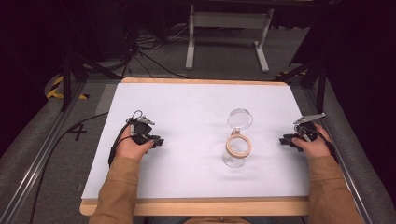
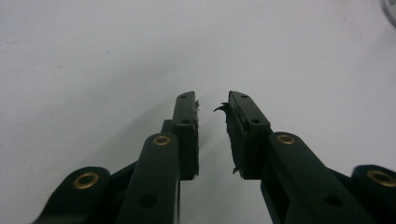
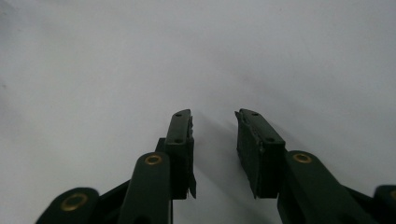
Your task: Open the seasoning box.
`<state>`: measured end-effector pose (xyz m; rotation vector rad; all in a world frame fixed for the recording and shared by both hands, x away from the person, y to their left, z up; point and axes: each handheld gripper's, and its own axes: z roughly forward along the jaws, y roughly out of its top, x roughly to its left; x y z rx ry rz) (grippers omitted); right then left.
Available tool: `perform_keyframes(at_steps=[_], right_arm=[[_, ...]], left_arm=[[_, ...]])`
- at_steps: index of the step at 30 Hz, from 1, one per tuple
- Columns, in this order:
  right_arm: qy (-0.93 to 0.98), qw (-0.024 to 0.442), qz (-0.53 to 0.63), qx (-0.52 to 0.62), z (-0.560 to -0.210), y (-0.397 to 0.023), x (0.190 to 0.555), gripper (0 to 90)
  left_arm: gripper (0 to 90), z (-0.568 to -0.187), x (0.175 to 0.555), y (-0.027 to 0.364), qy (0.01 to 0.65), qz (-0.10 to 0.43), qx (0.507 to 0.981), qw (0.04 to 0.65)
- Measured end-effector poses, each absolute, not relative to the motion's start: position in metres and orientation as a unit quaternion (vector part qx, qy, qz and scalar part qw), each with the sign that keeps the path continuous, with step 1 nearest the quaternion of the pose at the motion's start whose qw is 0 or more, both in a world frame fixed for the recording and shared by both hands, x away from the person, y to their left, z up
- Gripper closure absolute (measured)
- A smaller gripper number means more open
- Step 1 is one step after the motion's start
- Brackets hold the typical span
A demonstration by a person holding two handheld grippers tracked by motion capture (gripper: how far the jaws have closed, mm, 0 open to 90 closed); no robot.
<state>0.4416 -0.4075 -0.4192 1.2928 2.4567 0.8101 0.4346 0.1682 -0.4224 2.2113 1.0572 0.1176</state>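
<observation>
A clear glass jar with a tan wooden ring at its mouth stands right of the table's middle. Its round clear lid is just behind it, apparently tilted against it. My left gripper rests low on the white sheet at the left, well apart from the jar, jaws a little apart with nothing between them. My right gripper rests at the right edge, to the right of the jar, also open and holding nothing.
The white sheet covers a wooden board whose edge shows at the front and back. Metal rails run along both sides. A white stand's legs and cables lie on the floor beyond the table.
</observation>
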Motion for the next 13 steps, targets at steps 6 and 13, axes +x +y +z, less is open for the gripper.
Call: perform_keyframes(at_steps=[6, 13], right_arm=[[0.847, 0.128, 0.278, 0.435, -0.4183, -0.4034, 0.4413, 65.8], [0.842, 0.131, 0.303, 0.426, -0.4101, -0.4008, 0.4384, 64.3]], left_arm=[[72.4, -0.4235, 0.4349, 0.1657, 0.404, 0.043, 0.849, 0.336], [70.2, -0.4172, 0.432, 0.163, 0.401, 0.045, 0.847, 0.348]])
